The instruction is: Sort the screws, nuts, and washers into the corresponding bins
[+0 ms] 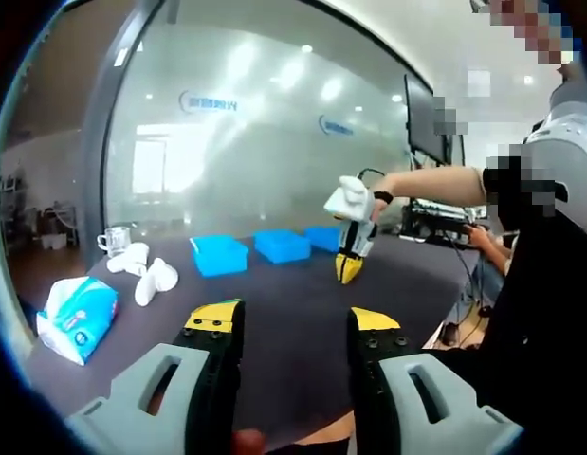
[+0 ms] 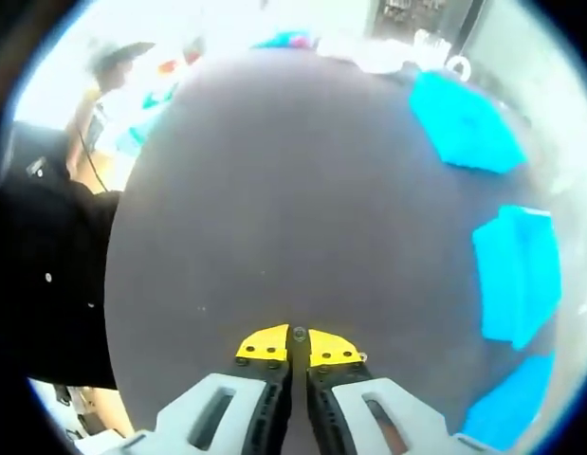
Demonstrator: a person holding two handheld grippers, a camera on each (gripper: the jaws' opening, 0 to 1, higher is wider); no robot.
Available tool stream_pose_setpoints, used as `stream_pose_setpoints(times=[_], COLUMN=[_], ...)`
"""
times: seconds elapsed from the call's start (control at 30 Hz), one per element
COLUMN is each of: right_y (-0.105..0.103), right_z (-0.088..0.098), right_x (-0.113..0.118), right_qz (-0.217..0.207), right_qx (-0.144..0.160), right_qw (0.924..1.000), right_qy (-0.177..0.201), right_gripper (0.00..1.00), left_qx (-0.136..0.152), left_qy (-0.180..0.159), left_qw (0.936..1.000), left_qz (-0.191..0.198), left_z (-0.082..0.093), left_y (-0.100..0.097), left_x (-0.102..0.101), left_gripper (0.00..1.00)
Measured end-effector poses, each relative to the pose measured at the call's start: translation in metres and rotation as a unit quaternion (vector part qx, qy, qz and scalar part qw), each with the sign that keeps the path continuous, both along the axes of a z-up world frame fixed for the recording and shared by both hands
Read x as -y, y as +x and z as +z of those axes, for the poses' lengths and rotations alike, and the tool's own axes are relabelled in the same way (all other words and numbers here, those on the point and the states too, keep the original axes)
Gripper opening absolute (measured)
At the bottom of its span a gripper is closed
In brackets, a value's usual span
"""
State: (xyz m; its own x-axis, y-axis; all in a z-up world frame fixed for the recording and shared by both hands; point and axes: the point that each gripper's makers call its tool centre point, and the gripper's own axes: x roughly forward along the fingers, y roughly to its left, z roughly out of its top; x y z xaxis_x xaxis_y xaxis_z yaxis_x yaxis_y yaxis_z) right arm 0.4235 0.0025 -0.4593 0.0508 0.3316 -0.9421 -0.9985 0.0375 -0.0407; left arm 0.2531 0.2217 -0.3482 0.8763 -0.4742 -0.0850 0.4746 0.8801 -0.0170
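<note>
Right gripper (image 2: 298, 349): yellow-tipped jaws pressed together, a small dark fastener-like part (image 2: 299, 334) pinched at the very tips; too small to tell whether screw, nut or washer. In the left gripper view the same gripper hangs tips-down just above the desk (image 1: 293, 313), close to the blue bins, held by a person's hand (image 1: 355, 199).

Left gripper (image 1: 295, 327): jaws wide apart, nothing between them, raised above the near part of the dark desk and well apart from the bins.

Bins: three blue bins in a row across the far side of the desk, the nearest one (image 1: 219, 254) at left, the middle one (image 1: 282, 245), and the far one (image 1: 323, 237) just behind the right gripper. In the right gripper view they run along the right edge, well apart from the closed tips.

Surroundings: a blue and white tissue pack (image 1: 77, 318) at the left edge of the desk, its print too blurred to read; white objects (image 1: 146, 270) beside it; a glass mug (image 1: 115, 241) behind. The frosted glass wall (image 1: 265, 142) carries blue lettering, not legible.
</note>
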Motion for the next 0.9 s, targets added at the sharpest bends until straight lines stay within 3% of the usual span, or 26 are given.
stream_pose_setpoints(times=[0.2,0.43,0.53,0.77,0.9], right_y=[-0.002,-0.004,-0.003,0.002,-0.003], right_z=[0.018,0.044,0.058,0.085,0.094], right_x=[0.004,0.009,0.011,0.023,0.028], right_qz=[-0.025,-0.066,-0.090,-0.146,-0.176], right_qx=[0.013,0.046,0.065,0.120,0.148], right_qw=[0.9981,0.9867,0.9752,0.9378,0.9119], right_qy=[0.055,0.141,0.191,0.291,0.340], right_gripper=[0.02,0.02,0.02,0.02,0.02], left_qx=[0.004,0.010,0.009,0.013,0.016], left_qy=[-0.004,-0.004,-0.001,0.003,0.003], left_qw=[1.0000,0.9999,1.0000,0.9999,0.9998], left_qz=[0.005,0.005,0.001,-0.008,-0.011], left_z=[0.004,0.010,0.011,0.017,0.021], left_y=[0.003,0.008,0.010,0.014,0.015], left_x=[-0.002,-0.001,0.002,0.008,0.011], left_gripper=[0.43,0.43,0.43,0.43,0.43])
